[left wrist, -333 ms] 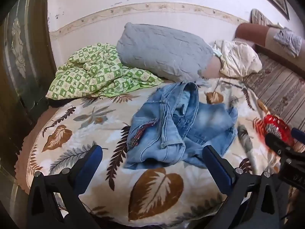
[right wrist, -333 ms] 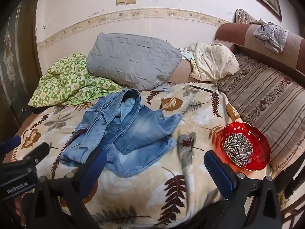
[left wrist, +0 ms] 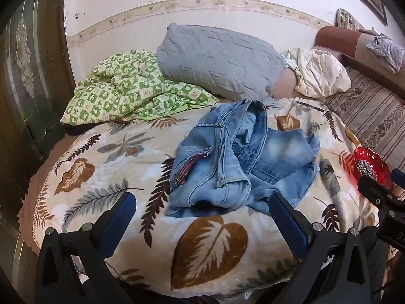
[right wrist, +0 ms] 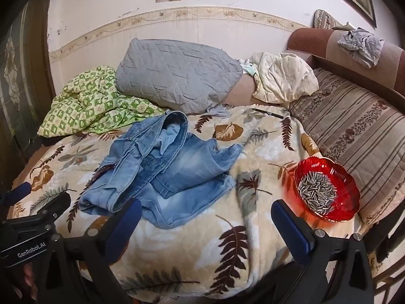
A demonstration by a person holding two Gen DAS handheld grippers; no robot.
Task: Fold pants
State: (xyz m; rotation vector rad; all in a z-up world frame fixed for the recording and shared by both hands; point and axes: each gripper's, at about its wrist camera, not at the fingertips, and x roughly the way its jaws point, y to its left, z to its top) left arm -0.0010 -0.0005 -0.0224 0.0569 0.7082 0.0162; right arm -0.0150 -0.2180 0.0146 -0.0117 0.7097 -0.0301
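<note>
Holding both tools back from the bed's near edge, you had your left gripper (left wrist: 202, 217) and right gripper (right wrist: 205, 223) spread wide and empty, likely so you could read the heap before choosing corners. The jeans (left wrist: 238, 162) lay crumpled in the middle of the leaf-print blanket (left wrist: 210, 245), waistband gaping toward the grey pillow (left wrist: 217, 58), legs bunched and overlapped, pale blue with a faded patch. The red bowl of seeds (right wrist: 326, 190) sat well apart on your right.

Crumpled blue jeans (left wrist: 235, 167) (unfolded) on bedspread (left wrist: 121, 157)
</note>
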